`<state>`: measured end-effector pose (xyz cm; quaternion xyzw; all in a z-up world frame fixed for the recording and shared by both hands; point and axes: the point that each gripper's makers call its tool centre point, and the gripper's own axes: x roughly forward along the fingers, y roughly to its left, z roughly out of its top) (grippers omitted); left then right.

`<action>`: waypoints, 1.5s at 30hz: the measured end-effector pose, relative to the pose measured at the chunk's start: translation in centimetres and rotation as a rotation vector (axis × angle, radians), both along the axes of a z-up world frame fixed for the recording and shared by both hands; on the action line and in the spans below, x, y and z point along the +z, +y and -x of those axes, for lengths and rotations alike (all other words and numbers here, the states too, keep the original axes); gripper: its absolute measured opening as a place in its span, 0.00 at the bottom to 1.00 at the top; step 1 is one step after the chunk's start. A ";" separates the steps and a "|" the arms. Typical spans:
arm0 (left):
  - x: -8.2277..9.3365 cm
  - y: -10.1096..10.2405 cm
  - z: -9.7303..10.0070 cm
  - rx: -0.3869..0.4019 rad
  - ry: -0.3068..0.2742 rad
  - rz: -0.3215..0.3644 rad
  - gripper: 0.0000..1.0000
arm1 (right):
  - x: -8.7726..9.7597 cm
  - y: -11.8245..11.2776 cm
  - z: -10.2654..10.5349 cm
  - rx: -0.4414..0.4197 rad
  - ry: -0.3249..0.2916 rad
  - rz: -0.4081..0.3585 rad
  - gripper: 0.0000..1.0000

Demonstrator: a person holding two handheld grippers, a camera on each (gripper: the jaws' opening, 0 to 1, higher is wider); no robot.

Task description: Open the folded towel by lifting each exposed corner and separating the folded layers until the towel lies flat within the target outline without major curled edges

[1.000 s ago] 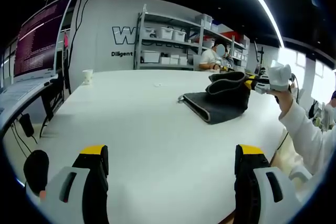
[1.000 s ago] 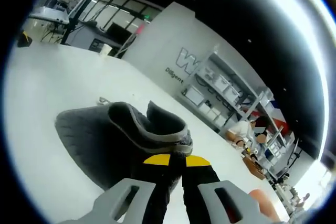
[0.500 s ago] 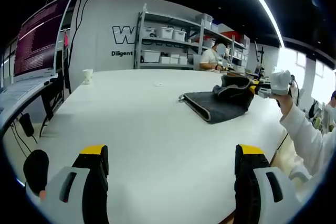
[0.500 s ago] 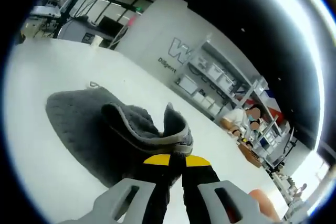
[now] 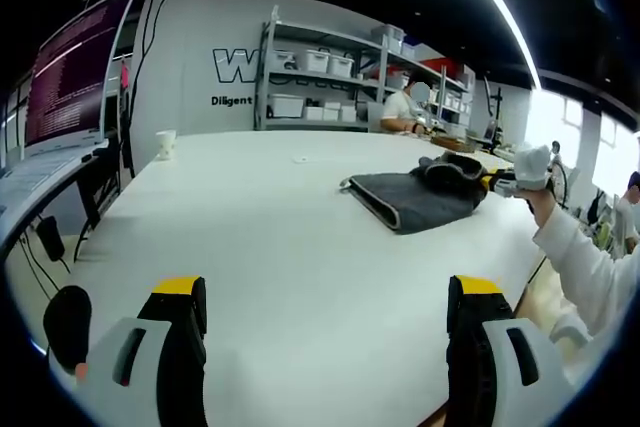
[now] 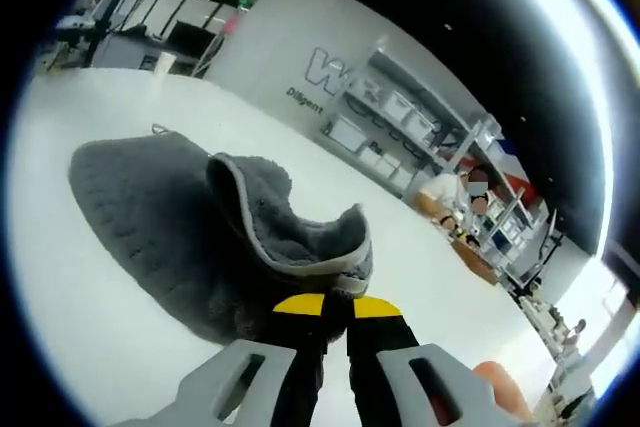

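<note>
A dark grey towel lies partly folded on the white table, to the right of the middle in the left gripper view. My right gripper is shut on a raised corner of the towel, whose upper layer curls up over the flat part. In the left gripper view the right gripper sits at the towel's right end, held by a hand in a white sleeve. My left gripper hovers open over the near table edge, far from the towel.
A paper cup stands at the table's far left. A monitor and cables hang off the left side. Shelves with white bins line the back wall, where a person sits.
The right gripper has lowered and drawn the held corner to the right, so the raised towel layer now sits lower and flatter. The left gripper has not moved.
</note>
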<state>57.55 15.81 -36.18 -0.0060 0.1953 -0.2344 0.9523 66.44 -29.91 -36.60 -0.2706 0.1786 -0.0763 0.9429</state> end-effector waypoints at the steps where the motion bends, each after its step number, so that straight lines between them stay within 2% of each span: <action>1: 0.0 0.0 0.0 0.000 0.000 -0.001 0.99 | -0.2 -0.1 0.0 -0.005 0.003 -0.012 0.00; 10: -0.2 -0.1 -0.1 -0.004 0.004 -0.003 0.99 | -2.7 -1.9 0.3 -0.064 0.034 -0.126 0.01; 25: -0.3 0.1 -0.1 -0.001 0.008 -0.002 0.99 | -4.1 -3.0 0.7 -0.122 0.016 -0.317 0.02; 31: -0.2 0.2 -0.1 0.000 0.007 -0.002 0.99 | -3.9 -3.0 0.8 -0.119 0.005 -0.325 0.05; 36: -0.2 0.2 0.0 0.000 0.007 -0.003 0.99 | -3.5 -3.2 1.1 -0.124 -0.005 -0.303 0.10; 40: -0.1 0.2 0.0 0.000 0.005 -0.002 0.99 | -3.4 -4.3 1.7 -0.149 0.017 -0.244 0.20; 42: 0.0 0.2 0.0 0.001 0.004 -0.001 0.99 | -3.4 -4.5 2.1 -0.149 0.028 -0.229 0.20; 45: 0.0 0.3 -0.1 0.004 0.004 -0.001 0.99 | -2.6 -5.0 2.9 -0.145 0.012 -0.201 0.20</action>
